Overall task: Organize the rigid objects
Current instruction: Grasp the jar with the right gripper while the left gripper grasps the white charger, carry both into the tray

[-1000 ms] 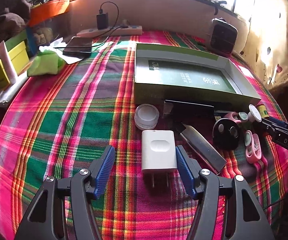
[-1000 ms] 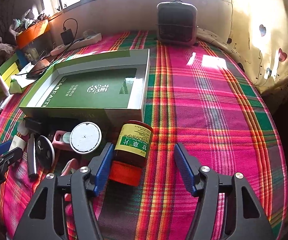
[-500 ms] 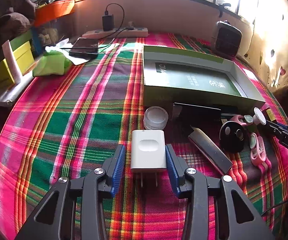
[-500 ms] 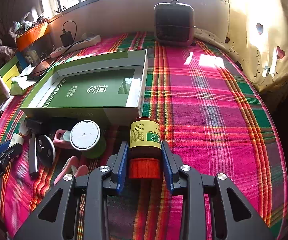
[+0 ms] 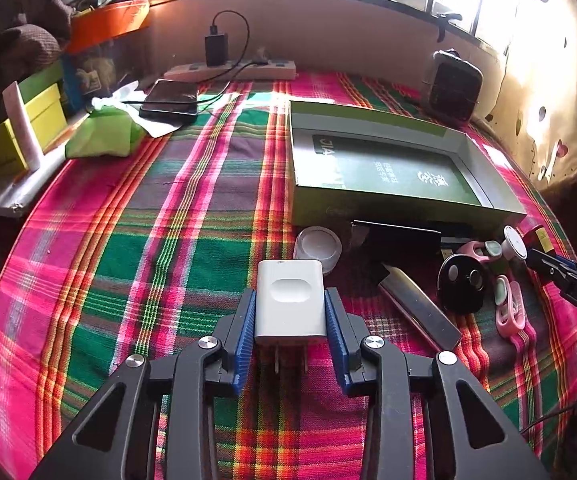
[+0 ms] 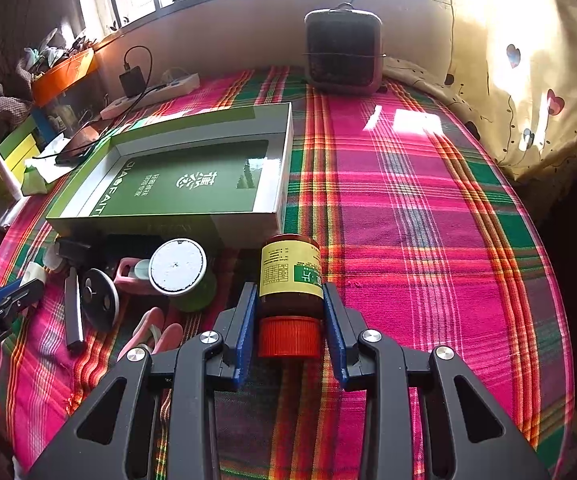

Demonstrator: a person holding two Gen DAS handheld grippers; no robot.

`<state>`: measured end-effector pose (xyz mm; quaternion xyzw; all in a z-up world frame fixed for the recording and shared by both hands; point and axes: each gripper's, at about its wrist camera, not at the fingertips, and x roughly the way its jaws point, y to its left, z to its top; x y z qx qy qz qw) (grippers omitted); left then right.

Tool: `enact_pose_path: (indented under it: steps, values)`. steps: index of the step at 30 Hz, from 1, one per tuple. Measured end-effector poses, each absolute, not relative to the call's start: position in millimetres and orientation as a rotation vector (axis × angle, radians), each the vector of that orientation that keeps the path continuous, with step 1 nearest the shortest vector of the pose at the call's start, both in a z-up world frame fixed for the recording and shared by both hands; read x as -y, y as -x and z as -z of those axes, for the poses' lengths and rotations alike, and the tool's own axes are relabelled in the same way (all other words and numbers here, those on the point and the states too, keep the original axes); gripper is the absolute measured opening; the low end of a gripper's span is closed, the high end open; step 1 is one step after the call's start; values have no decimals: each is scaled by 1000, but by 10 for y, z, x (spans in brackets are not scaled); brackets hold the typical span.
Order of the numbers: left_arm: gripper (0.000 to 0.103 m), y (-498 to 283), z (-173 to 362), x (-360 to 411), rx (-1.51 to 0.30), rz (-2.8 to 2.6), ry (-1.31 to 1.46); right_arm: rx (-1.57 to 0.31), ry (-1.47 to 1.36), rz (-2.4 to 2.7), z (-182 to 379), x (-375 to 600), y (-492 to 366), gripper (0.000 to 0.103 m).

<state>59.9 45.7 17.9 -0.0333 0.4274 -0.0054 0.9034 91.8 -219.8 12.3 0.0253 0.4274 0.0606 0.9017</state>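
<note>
On a plaid cloth (image 5: pixel 136 264), the left gripper (image 5: pixel 290 312) is closing its blue jaws on a white charger (image 5: pixel 290 300), pads against its sides, prongs toward the camera. The right gripper (image 6: pixel 290 312) is clamped narrowly on a brown bottle (image 6: pixel 290 276) lying on its side, orange cap toward the camera. Both sit just in front of a green box (image 6: pixel 192 184).

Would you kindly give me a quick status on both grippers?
Left gripper closing on white charger. Right gripper shut on brown bottle. Green box just ahead, empty.
</note>
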Motion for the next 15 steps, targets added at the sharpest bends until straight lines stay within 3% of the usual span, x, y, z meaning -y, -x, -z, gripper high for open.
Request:
enact_pose_path:
  steps: [15]
  values:
    - [32,-886,-587,-514,-834,93,73,-822,-42,-135,-500,2125,-999,33]
